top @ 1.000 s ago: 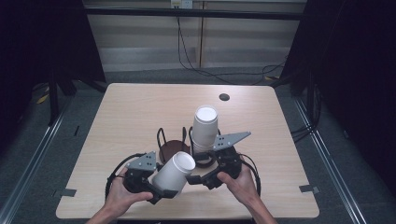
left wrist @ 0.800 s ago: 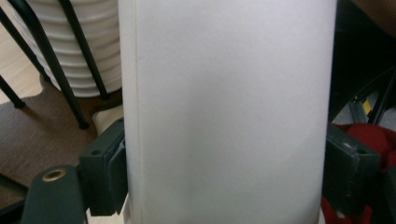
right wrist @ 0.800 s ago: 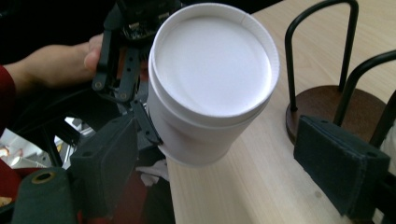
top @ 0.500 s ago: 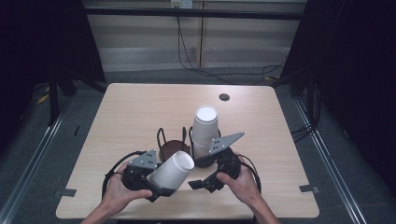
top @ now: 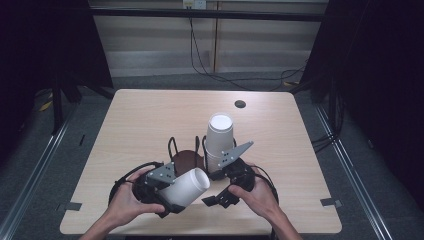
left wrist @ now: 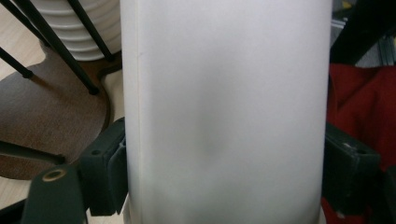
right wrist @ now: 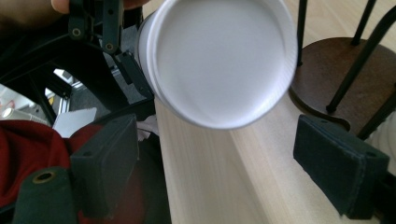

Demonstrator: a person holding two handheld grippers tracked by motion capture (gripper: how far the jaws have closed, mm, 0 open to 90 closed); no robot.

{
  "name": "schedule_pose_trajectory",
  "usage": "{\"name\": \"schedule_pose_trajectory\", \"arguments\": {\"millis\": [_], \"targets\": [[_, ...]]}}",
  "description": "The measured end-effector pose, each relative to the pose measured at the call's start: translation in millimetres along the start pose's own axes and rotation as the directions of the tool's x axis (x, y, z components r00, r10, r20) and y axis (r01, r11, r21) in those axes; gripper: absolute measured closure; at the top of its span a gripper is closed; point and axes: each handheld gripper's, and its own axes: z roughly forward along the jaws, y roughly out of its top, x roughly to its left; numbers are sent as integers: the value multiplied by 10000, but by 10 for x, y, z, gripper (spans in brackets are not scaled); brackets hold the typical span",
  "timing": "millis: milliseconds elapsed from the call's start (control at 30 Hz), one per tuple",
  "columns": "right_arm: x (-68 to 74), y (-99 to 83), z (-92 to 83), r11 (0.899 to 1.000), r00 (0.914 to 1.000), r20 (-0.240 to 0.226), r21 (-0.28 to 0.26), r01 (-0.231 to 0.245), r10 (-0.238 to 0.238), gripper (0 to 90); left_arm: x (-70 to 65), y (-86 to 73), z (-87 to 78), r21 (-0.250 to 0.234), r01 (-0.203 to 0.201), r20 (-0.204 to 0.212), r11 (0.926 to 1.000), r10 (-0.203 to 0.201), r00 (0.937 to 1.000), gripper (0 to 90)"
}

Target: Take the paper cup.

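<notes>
Right tool (top: pixel 212 197) now clear of smooth white paper cup (top: pixel 186 186)

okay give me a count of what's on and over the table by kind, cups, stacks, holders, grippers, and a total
Loose white paper cup, held on its side: 1
Stack of white cups upright in the holder (how many cups are nested I cannot tell): 1
Brown-based wire cup holder: 1
Handheld grippers, left gripper and right gripper: 2
Total: 5
</notes>
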Motion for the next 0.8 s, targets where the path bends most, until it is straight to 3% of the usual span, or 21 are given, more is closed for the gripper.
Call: {"name": "schedule_pose_trajectory", "arguments": {"millis": [167, 300, 400, 533, 600, 800], "targets": [[-23, 11, 37, 9986, 10000, 13, 521, 91, -91, 141, 25, 78, 19, 771, -256, -276, 9967, 278, 9992, 183], [-32, 9, 45, 9973, 9999, 73, 730, 71, -77, 141, 16, 112, 18, 828, -427, -149, 9957, 441, 9989, 183], [-32, 13, 84, 9945, 9999, 97, 1046, 111, -122, 149, 19, 110, 72, 1137, -465, -42, 9924, 473, 9989, 183], [-24, 48, 145, 9898, 9994, 61, 1381, 343, -355, 159, 2, 125, 94, 1324, -467, -149, 9901, 491, 9987, 185], [-23, 54, 169, 9866, 9991, 112, 1586, 379, -402, 159, -8, 126, 89, 1344, -496, -135, 9897, 519, 9986, 186], [-3, 43, 286, 9695, 9982, 140, 2394, 529, -580, 171, -63, 114, 134, 1837, -958, -281, 9783, 1027, 9943, 186]]}}
